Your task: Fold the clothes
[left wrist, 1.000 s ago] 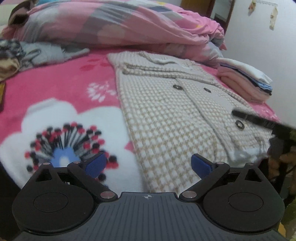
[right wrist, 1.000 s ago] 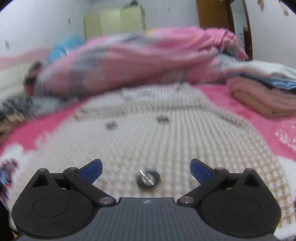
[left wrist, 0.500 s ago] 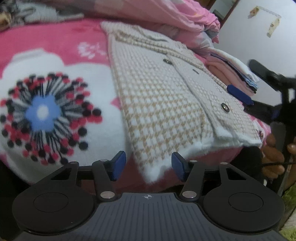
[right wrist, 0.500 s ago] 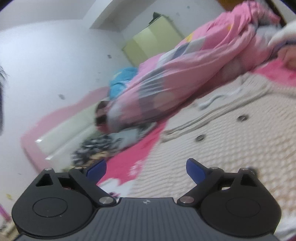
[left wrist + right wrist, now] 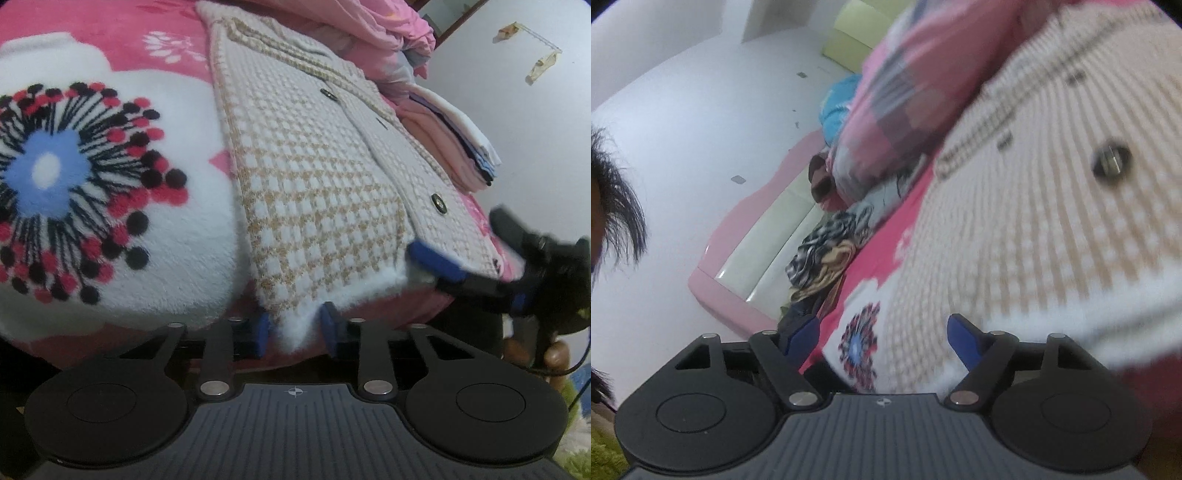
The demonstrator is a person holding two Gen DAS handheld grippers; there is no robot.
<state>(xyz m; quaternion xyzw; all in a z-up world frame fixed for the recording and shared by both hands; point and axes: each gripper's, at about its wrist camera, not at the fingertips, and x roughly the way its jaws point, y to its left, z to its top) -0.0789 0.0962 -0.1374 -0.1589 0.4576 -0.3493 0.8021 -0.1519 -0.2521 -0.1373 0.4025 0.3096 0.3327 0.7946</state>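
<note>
A cream and tan checked cardigan (image 5: 314, 177) with dark buttons lies flat on the pink flower blanket (image 5: 92, 184), its white hem hanging over the bed's near edge. My left gripper (image 5: 295, 328) is shut on the hem's left corner, and the fluffy fabric fills the gap between the blue pads. In the left wrist view my right gripper reaches in from the right, with one blue finger (image 5: 436, 263) lying on top of the hem's right corner. The right wrist view is blurred and tilted; there my right gripper (image 5: 882, 338) stands open, close to the cardigan (image 5: 1052, 221).
A stack of folded clothes (image 5: 450, 147) sits to the right of the cardigan. A bunched pink quilt (image 5: 897, 110) lies behind it. Loose clothes (image 5: 827, 258) are heaped by the pink headboard (image 5: 764, 229). A person's hair (image 5: 613, 206) shows at the left.
My left gripper dropped to the bed's edge and closed from wide open onto the hem corner. My right gripper swung down and tilted, reaching the hem's right corner.
</note>
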